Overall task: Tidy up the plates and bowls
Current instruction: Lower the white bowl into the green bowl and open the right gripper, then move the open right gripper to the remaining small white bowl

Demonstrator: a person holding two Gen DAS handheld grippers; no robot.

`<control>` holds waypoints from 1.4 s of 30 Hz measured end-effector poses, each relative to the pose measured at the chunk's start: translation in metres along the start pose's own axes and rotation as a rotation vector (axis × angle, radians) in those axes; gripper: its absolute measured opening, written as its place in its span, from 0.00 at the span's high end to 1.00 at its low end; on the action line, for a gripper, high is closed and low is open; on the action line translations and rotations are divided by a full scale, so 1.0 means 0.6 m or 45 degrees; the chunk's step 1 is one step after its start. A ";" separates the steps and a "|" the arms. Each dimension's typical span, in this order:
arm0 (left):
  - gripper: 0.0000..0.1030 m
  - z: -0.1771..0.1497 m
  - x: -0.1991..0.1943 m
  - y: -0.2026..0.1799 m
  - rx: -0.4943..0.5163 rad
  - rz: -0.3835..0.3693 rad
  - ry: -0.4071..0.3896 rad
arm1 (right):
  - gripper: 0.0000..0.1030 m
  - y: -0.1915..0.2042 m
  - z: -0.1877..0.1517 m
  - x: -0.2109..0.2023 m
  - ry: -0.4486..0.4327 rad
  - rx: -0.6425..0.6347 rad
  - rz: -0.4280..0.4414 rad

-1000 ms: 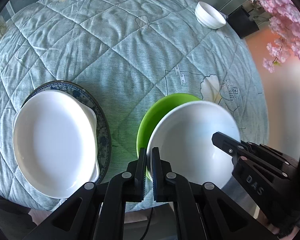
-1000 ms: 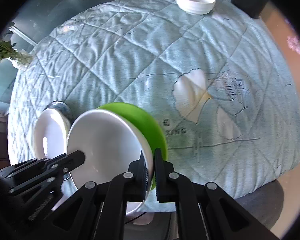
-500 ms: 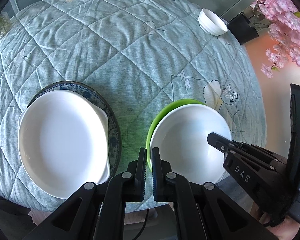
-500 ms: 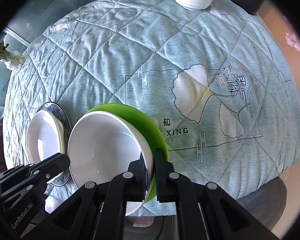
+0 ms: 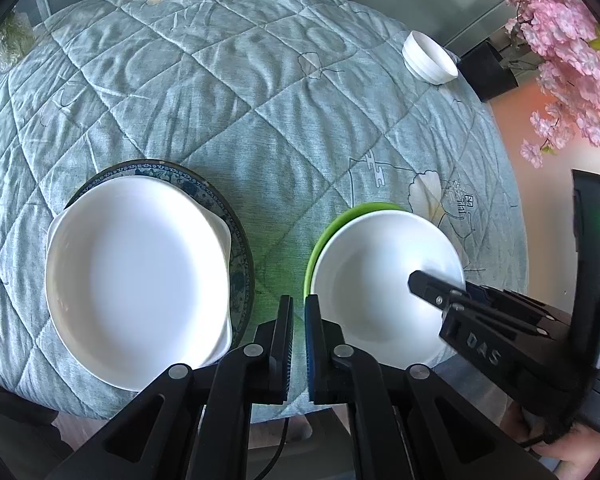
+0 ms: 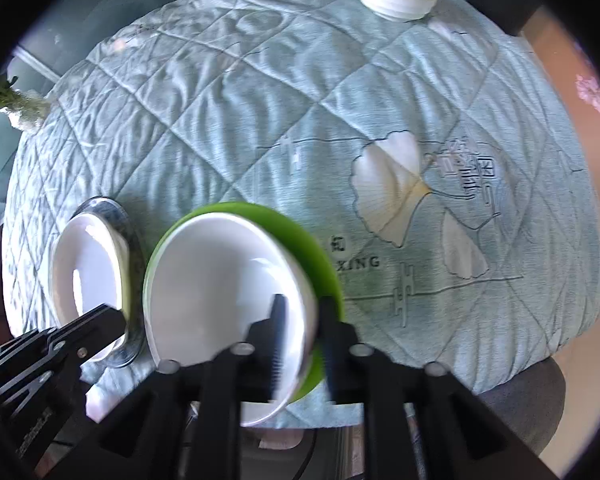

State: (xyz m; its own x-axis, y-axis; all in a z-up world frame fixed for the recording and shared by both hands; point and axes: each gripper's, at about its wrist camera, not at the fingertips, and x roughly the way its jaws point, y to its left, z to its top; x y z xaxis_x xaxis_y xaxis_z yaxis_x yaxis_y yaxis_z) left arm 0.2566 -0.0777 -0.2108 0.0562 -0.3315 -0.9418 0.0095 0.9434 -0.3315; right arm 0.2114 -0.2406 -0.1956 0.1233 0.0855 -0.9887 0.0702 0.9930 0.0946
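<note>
Your right tongs point(image 6: 300, 332) have just been opening: half a second ago they were clenched on the near-right rim of the white bowl point(image 5: 384, 284), and now the jaws stand apart with that rim still between them, the pads no longer pressing on it. That reads as a release, so the bowl looks set down, nested in the green bowl point(image 5: 320, 236), which shows only as a crescent around its far-left edge. Your left tongs point(image 5: 296, 344) are clenched on nothing, hanging over the cloth in the gap between the two stacks. To their left sits the white plate point(image 5: 136, 276) on the blue-patterned plate point(image 5: 240, 248), both flat on the quilted cloth point(image 5: 260, 92) that covers the bench. Well apart, at the far right edge of the bench, the small white bowls point(image 5: 430, 58) stand stacked beside the pink blossoms point(image 5: 560, 48). With the plates in one pile and two bowls nested near you, what seems left is joining the far bowls to the near ones. Draw the right tongs straight off the rim first, since a dragging pad could tip the white bowl.
</note>
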 end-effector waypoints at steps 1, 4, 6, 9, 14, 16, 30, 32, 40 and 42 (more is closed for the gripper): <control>0.96 0.000 0.000 0.001 -0.001 -0.002 0.000 | 0.70 0.002 0.000 -0.003 0.000 -0.011 0.007; 0.96 0.000 0.000 0.001 -0.003 -0.003 0.002 | 0.50 0.004 0.001 -0.023 -0.047 -0.036 -0.036; 0.96 0.001 0.002 0.001 -0.005 -0.010 0.008 | 0.46 -0.001 0.000 -0.039 -0.079 -0.043 -0.034; 0.85 0.005 0.008 -0.001 -0.008 -0.023 0.020 | 0.46 -0.016 0.000 -0.053 -0.107 -0.043 -0.012; 0.69 0.020 0.025 -0.011 0.007 -0.037 0.034 | 0.57 -0.051 0.002 -0.026 -0.057 -0.006 0.041; 0.69 0.027 0.038 -0.016 0.010 -0.041 0.061 | 0.63 -0.056 0.000 -0.010 -0.018 0.010 0.076; 0.92 0.041 0.116 -0.022 -0.010 -0.037 0.167 | 0.80 -0.051 -0.001 0.030 0.030 0.035 0.193; 0.92 0.041 0.115 -0.026 0.005 -0.008 0.156 | 0.80 -0.049 -0.001 0.029 0.026 0.027 0.185; 0.91 0.054 0.094 -0.018 0.024 0.023 0.103 | 0.79 -0.040 0.007 0.029 0.001 0.011 0.212; 0.88 0.057 0.072 -0.018 0.037 0.030 0.054 | 0.74 -0.046 0.011 0.018 -0.047 0.022 0.221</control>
State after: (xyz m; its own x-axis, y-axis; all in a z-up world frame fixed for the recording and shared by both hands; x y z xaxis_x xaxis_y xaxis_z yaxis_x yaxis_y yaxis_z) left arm 0.2929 -0.1020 -0.2461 0.0145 -0.3085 -0.9511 0.0374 0.9507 -0.3078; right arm 0.2173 -0.2674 -0.2084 0.1711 0.2518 -0.9525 0.0615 0.9622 0.2654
